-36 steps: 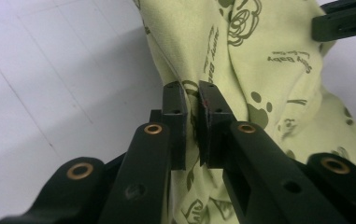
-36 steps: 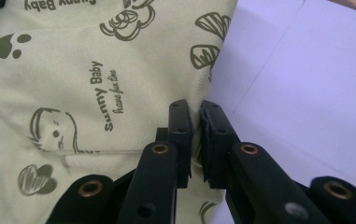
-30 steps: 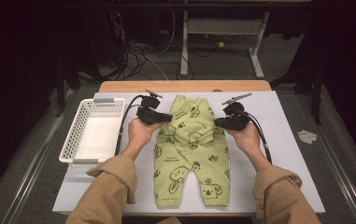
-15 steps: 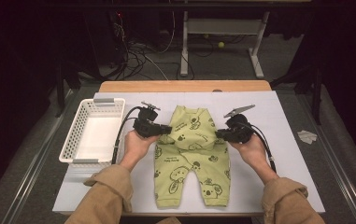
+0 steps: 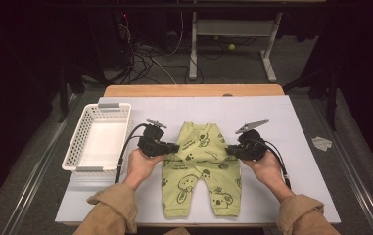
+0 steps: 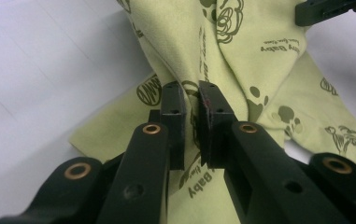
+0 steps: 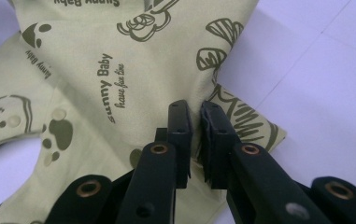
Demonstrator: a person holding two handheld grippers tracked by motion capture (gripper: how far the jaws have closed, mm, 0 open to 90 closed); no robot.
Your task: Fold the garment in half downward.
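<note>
We are in the middle of folding the small green trousers (image 5: 201,166), which lie in the middle of the white table (image 5: 296,122), with the two legs toward the near edge. The left gripper (image 5: 173,147) holds the left corner of the waist, and in the left gripper view its jaws are pressed together on a pinch of the green cloth (image 6: 192,100). The right gripper (image 5: 229,150) does the same at the right corner; in the right gripper view a fold of cloth (image 7: 197,121) sits tight between its jaws. The far part of the trousers is lifted and already bent over toward the near side, so it covers the top of the legs.

We judge that the fold is about half made. The next move calls for bringing both corners down toward the near edge at the same pace, so the waist lands straight on the legs, and only then letting go. The white basket (image 5: 98,139) stands at the left, apart from the trousers.
</note>
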